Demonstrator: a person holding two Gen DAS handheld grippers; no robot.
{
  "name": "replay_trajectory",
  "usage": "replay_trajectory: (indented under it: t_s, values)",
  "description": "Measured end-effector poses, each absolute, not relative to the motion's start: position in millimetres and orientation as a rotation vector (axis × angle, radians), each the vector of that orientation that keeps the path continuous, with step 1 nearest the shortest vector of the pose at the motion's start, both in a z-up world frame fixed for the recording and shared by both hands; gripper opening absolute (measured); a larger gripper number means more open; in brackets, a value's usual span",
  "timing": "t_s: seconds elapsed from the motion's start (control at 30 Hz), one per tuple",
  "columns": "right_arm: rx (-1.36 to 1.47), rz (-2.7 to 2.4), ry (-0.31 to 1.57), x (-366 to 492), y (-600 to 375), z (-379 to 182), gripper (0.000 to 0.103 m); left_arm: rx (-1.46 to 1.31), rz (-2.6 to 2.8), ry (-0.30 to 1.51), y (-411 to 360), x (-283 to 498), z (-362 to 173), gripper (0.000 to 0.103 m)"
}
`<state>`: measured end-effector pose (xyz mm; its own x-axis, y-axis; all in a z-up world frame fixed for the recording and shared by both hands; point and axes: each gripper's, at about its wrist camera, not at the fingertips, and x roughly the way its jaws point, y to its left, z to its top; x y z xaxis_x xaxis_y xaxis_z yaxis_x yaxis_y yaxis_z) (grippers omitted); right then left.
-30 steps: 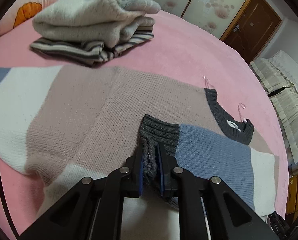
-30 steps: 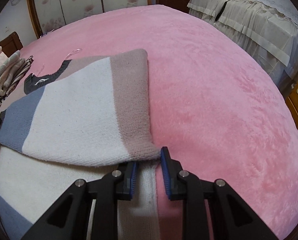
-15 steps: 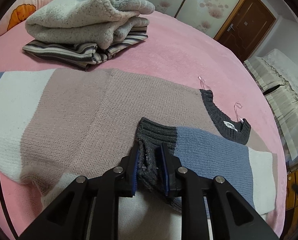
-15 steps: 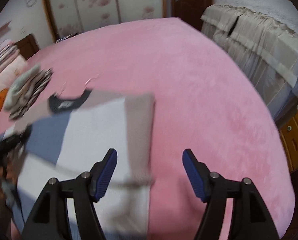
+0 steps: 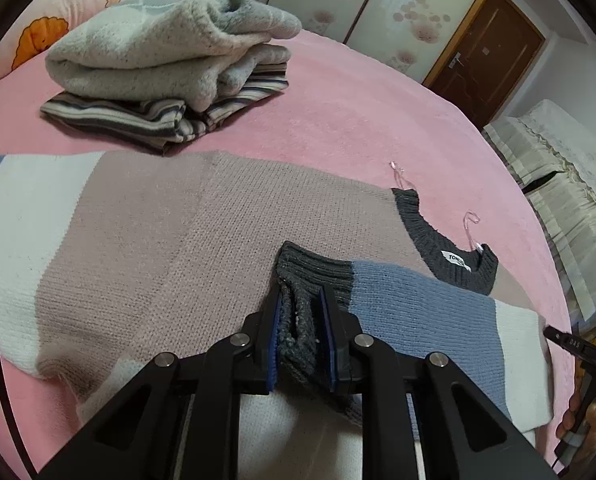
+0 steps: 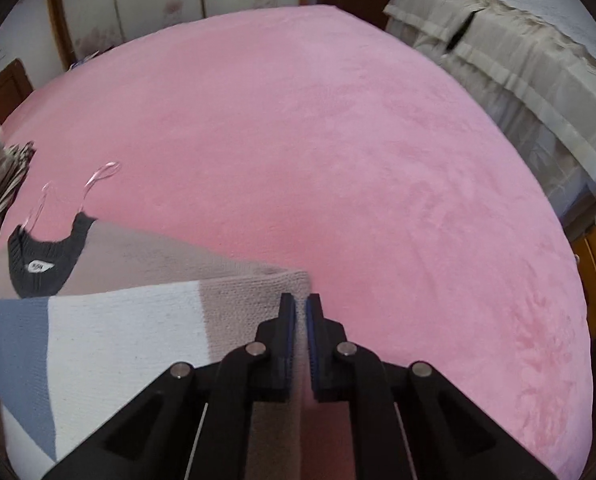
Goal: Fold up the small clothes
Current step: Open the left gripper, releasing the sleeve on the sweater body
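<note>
Knitwear was the matter in hand: a colour-block sweater (image 5: pixel 202 232) lay spread on the pink bedspread (image 5: pixel 358 112), its right sleeve (image 5: pixel 414 312) already folded across the chest toward nine o'clock in the left wrist view. The left gripper (image 5: pixel 302 320) was clamped on the dark ribbed cuff (image 5: pixel 310 270), the knit bunched between its blue pads. The right gripper (image 6: pixel 301 320) had just been closing, and its jaws stood nearly together on the mauve folded edge (image 6: pixel 258 292) at the shoulder, a thin strip of knit running between them. To do this step well, I judged, both grips should stay level so the sleeve lies flat and straight, with the cuff set down inside the body outline before either hand lets go; pulling unevenly would likely drag the loose knit and skew the fold. The dark neckline (image 5: pixel 446 248) with its white label sat at three o'clock of the cuff. No container showed anywhere; the only gathering place was a stack of folded clothes (image 5: pixel 170 64) at eleven o'clock, a pale fleece piece atop a striped one, well apart from the sweater.
</note>
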<state>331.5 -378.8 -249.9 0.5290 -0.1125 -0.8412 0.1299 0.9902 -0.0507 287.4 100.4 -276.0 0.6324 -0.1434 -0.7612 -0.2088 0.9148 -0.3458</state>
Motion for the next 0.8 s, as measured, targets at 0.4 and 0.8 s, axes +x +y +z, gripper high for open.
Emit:
replay_trajectory:
  t_s: [0.4, 0.8]
  values:
    - [0.073, -0.129, 0.985, 305.4, -394.3, -244.3, 0.000, -0.402, 0.048, 0.908, 93.1, 287.1, -275.5, 0.027]
    - [0.012, 0.070, 0.967, 255.0, -317.4, -209.7, 0.001, -0.257, -0.013, 0.818, 60.6, 246.8, -203.1, 0.070]
